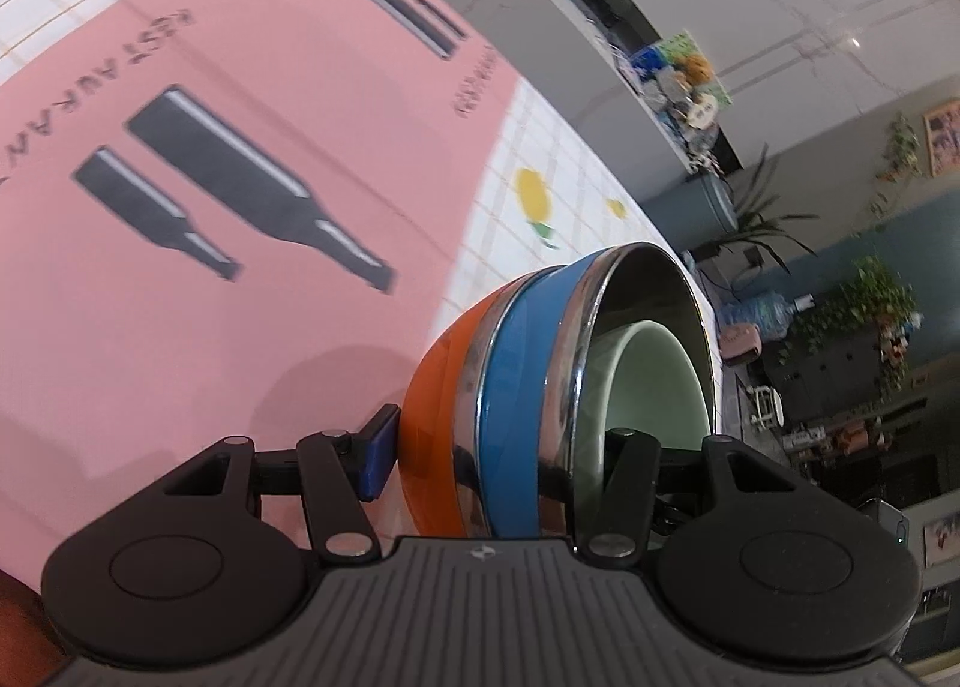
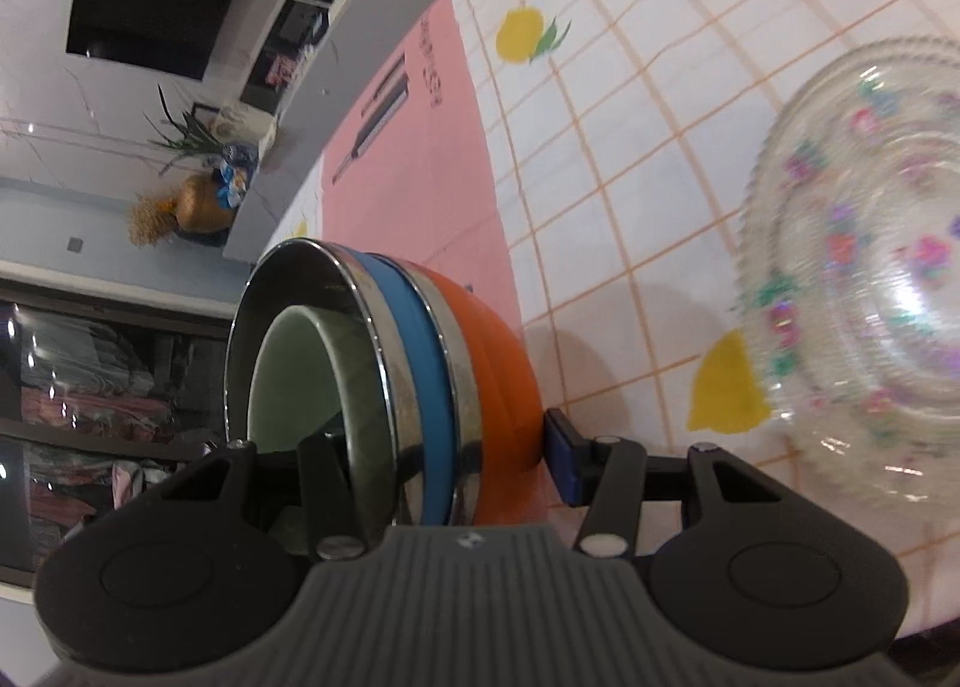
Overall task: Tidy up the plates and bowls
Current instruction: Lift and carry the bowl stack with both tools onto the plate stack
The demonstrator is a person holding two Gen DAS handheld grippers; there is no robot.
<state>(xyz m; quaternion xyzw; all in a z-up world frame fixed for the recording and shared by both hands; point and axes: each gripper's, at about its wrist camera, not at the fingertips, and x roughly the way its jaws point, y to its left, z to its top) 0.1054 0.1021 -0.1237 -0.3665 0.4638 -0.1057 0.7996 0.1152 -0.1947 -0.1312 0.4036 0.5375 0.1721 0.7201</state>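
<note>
Both tools (image 1: 510, 447) (image 2: 438, 447) grip three nested bowls (image 1: 522, 387).

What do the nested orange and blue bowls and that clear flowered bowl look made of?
Orange bowl and blue bowl: glossy coloured outer shells, likely plastic, with mirror-bright metal rims, probably stainless steel. Pale green inner bowl: smooth, matte, possibly ceramic or plastic. Clear flowered bowl: transparent, ribbed, sparkling, likely glass.
</note>
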